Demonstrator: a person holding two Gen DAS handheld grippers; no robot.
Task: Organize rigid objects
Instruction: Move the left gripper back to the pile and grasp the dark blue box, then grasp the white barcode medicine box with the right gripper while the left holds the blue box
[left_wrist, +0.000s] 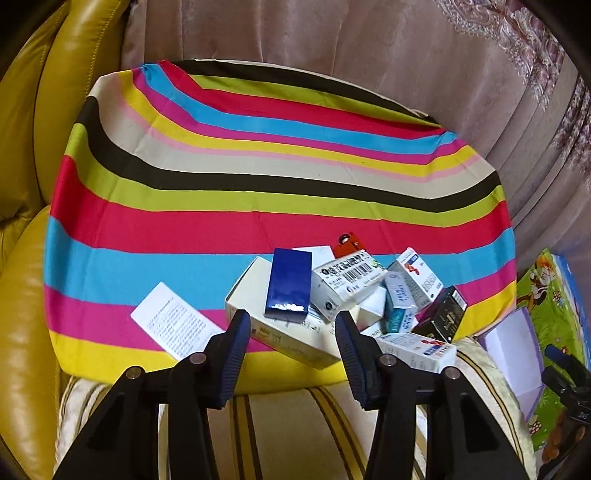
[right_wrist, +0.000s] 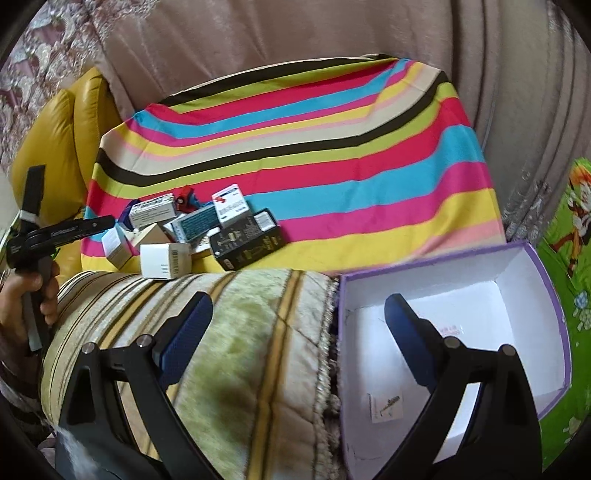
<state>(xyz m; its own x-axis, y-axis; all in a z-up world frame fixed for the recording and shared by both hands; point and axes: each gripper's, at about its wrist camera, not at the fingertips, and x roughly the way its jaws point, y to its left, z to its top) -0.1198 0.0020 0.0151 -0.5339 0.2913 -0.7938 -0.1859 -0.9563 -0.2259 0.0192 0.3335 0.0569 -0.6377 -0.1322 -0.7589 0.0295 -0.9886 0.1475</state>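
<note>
A pile of small cartons lies on a striped cloth (left_wrist: 221, 221): a dark blue box (left_wrist: 289, 282) on a flat cream box (left_wrist: 255, 299), a white barcode box (left_wrist: 345, 280), a black box (left_wrist: 445, 314) and a red toy car (left_wrist: 347, 243). My left gripper (left_wrist: 291, 321) is open and empty, just short of the cream box. In the right wrist view the pile (right_wrist: 192, 229) sits far left. My right gripper (right_wrist: 297, 302) is open and empty, over the cushion edge beside an empty purple-rimmed white box (right_wrist: 480, 295).
A white printed leaflet (left_wrist: 173, 321) lies left of the pile. A yellow leather armchair (left_wrist: 33, 184) is at the left, a curtain (left_wrist: 332, 44) behind. A striped cushion (right_wrist: 240, 332) fronts the cloth. A green cartoon mat (right_wrist: 576, 229) is at the right.
</note>
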